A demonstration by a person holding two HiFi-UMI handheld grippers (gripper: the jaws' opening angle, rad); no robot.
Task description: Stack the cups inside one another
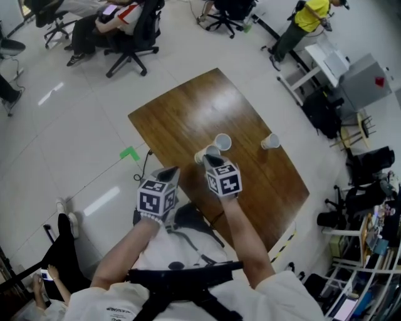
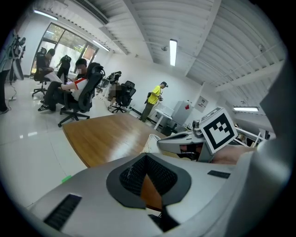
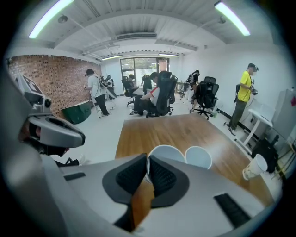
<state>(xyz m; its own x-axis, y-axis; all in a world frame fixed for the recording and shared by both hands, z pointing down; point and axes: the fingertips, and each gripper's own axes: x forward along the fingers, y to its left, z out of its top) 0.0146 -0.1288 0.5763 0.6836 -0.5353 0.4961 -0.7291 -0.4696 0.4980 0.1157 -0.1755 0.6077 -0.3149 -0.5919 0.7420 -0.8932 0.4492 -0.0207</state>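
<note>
Three white paper cups are on the brown table [image 1: 188, 113]. My right gripper [image 1: 210, 158] [image 3: 148, 159] is shut on the near rim of one cup [image 1: 204, 153] [image 3: 169, 152], one pad inside and one outside. A second cup [image 1: 222, 142] [image 3: 199, 157] stands upright just beyond it, close by. The third cup [image 1: 270, 142] [image 3: 255, 167] stands apart to the right. My left gripper [image 1: 170, 170] [image 2: 145, 156] is shut on nothing, to the left of the right gripper at the table's near edge. In the left gripper view the held cup [image 2: 150, 141] shows beside the right gripper's marker cube [image 2: 217, 130].
The table's near edge runs just under both grippers. People sit on office chairs [image 1: 128, 37] at the far left. A person in a yellow top [image 1: 307, 19] stands by a white desk [image 1: 326, 59] at the far right. Green tape [image 1: 130, 153] marks the floor.
</note>
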